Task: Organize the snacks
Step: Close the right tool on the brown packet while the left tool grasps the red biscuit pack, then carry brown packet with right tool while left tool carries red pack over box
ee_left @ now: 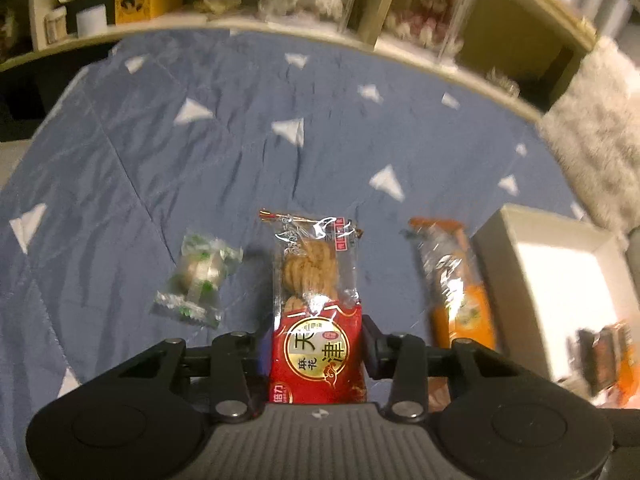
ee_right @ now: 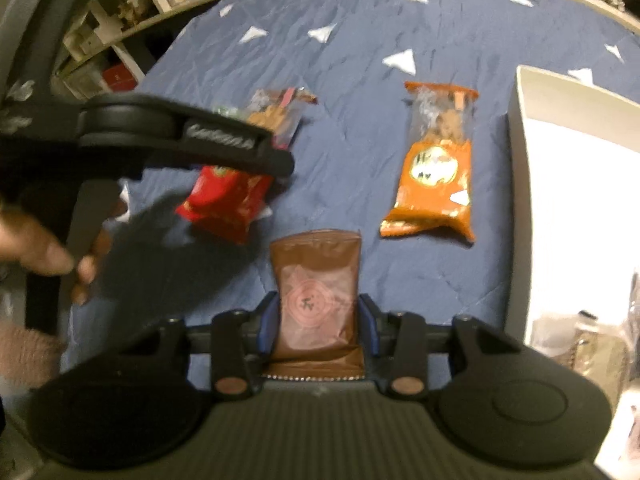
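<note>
In the left wrist view my left gripper point(ee_left: 316, 344) is shut on a red snack packet point(ee_left: 316, 356) whose clear top shows brown twists. To its left a green-and-white wrapped candy point(ee_left: 200, 276) lies on the cloth. An orange packet point(ee_left: 456, 280) lies to its right. My right gripper point(ee_right: 318, 320) is shut on a brown packet point(ee_right: 316, 292), its blue pads against both sides. The right wrist view also shows the left gripper point(ee_right: 276, 164) from the side over the red snack packet point(ee_right: 224, 200). The orange packet point(ee_right: 436, 168) lies flat nearby.
A blue cloth point(ee_left: 160, 140) with white triangles covers the surface. At the right a white open box point(ee_left: 560, 280) point(ee_right: 560, 152) holds some packets point(ee_right: 592, 344). Shelves point(ee_left: 280, 8) with clutter run along the far edge. A person's hand point(ee_right: 48, 252) grips the left tool's handle.
</note>
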